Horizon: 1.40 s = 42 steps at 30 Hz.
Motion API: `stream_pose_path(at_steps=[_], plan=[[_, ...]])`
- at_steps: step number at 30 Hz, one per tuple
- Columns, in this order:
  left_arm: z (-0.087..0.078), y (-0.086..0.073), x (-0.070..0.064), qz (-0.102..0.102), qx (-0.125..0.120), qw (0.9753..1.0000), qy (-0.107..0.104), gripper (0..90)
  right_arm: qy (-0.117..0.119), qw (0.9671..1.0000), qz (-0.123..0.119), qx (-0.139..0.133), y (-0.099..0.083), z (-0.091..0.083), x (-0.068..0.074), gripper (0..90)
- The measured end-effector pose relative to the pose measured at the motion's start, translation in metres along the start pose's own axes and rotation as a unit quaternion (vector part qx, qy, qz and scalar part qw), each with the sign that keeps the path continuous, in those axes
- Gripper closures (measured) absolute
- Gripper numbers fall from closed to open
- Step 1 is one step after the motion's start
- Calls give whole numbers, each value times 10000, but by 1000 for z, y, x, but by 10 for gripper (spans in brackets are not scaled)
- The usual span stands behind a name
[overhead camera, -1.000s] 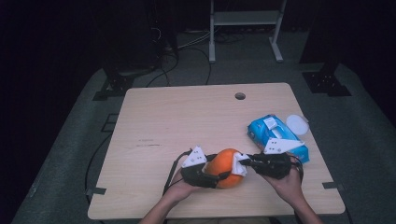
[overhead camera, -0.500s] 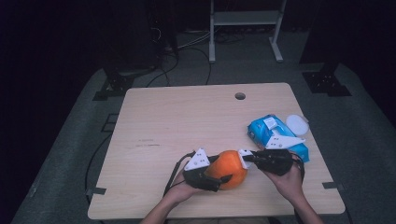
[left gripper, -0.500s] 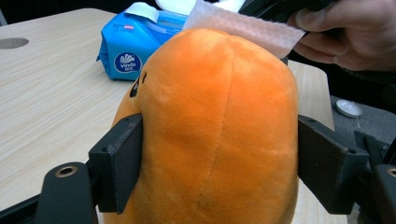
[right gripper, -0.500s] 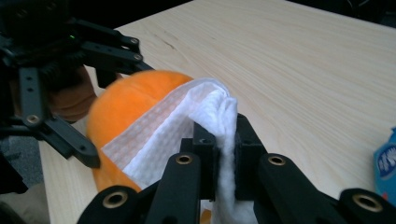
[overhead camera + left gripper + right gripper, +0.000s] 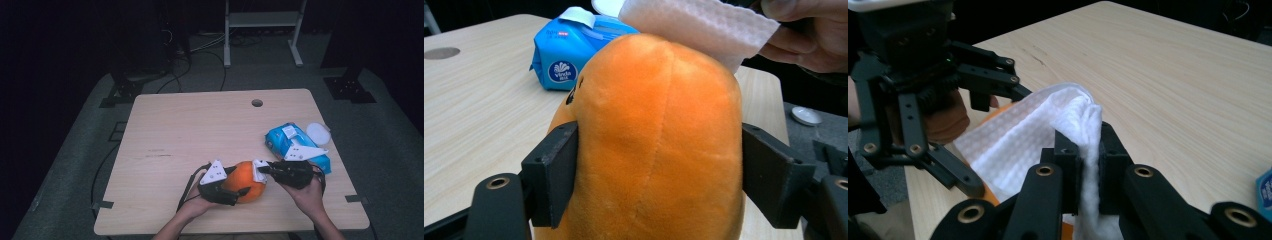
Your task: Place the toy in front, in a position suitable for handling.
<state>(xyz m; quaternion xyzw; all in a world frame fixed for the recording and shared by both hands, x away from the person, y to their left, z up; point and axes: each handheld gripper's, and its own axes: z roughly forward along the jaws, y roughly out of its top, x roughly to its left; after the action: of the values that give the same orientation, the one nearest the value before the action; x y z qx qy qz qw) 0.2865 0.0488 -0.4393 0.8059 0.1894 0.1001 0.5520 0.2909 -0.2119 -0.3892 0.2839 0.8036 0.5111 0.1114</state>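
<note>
An orange plush toy [image 5: 244, 181] sits near the table's front edge, and my left gripper [image 5: 234, 189] is shut on it. In the left gripper view the black jaws press both sides of the plush toy [image 5: 654, 140]. My right gripper [image 5: 263, 170] reaches in from the right, shut on a white wipe [image 5: 1018, 135]. The wipe [image 5: 704, 25] lies against the toy's top at its far side. In the right gripper view the right gripper [image 5: 1087, 150] pinches a bunched fold of the wipe, with the left gripper [image 5: 938, 95] just beyond it.
A blue pack of wipes [image 5: 295, 145] lies right of the grippers, with a round white lid [image 5: 318, 133] at the table's right edge. A cable hole [image 5: 257, 103] is at the table's far side. The wooden table [image 5: 190, 130] is bare to the left and back.
The right gripper with the wipe has shifted slightly across the toy's top. The left gripper and the toy have barely moved.
</note>
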Motion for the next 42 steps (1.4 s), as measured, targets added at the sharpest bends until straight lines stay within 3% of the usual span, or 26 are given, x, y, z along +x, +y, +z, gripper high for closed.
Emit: stream_pose_path(at_steps=[3, 6, 12, 14, 16, 19, 21, 24, 28, 29, 30, 32, 33, 36, 39, 42], plan=[[5, 2, -7, 200, 33, 9998, -4, 225, 136, 9997, -192, -62, 6, 4, 11, 822], [4, 1, -7, 325, 40, 9994, -96, 178, 141, 9988, -455, 76, 10, 9, 22, 822], [0, -5, 9, 190, -12, 9992, -357, 57, 241, 9993, -277, 48, 4, 5, 11, 821], [6, -12, 8, 388, 73, 9984, -404, 62, 199, 9995, -231, 41, 3, 4, 8, 821], [7, -12, 8, 423, 47, 9984, -380, 140, 167, 9996, -226, 51, 3, 3, 7, 821], [4, -8, 5, 449, -48, 9988, -168, 291, 110, 9996, -260, -15, 5, 2, 14, 823], [1, -4, 3, 425, -92, 9989, -147, 330, 264, 9988, -401, -48, 10, 5, 24, 823], [-5, 1, 3, 337, -169, 9992, -146, 376, 143, 9979, -624, -53, 14, 4, 31, 823], [-16, 11, 3, 321, -355, 9987, -147, 397, 97, 9995, -256, -153, 8, -3, 13, 824], [-18, 13, 3, 327, -354, 9988, -128, 399, 117, 9997, -151, -146, 6, -3, 10, 823], [-18, 13, 3, 403, -204, 9989, -97, 398, 164, 9998, -64, -130, 3, -1, 6, 823], [-13, 9, 3, 454, 19, 9989, -63, 390, 149, 9999, -25, 25, 0, 6, 6, 823], [-11, 7, 3, 383, 7, 9992, -104, 381, 159, 9998, -48, 84, -1, 10, 8, 823], [-10, 10, 1, 490, 78, 9988, -52, 351, 255, 9994, -207, 64, 3, 15, 19, 823], [-11, 11, 3, 470, 111, 9988, -94, 250, 252, 9989, -375, 134, 6, 18, 26, 823], [-17, 12, 9, 490, 133, 9986, -167, 166, 174, 9992, -316, 195, 1, 19, 19, 823]])
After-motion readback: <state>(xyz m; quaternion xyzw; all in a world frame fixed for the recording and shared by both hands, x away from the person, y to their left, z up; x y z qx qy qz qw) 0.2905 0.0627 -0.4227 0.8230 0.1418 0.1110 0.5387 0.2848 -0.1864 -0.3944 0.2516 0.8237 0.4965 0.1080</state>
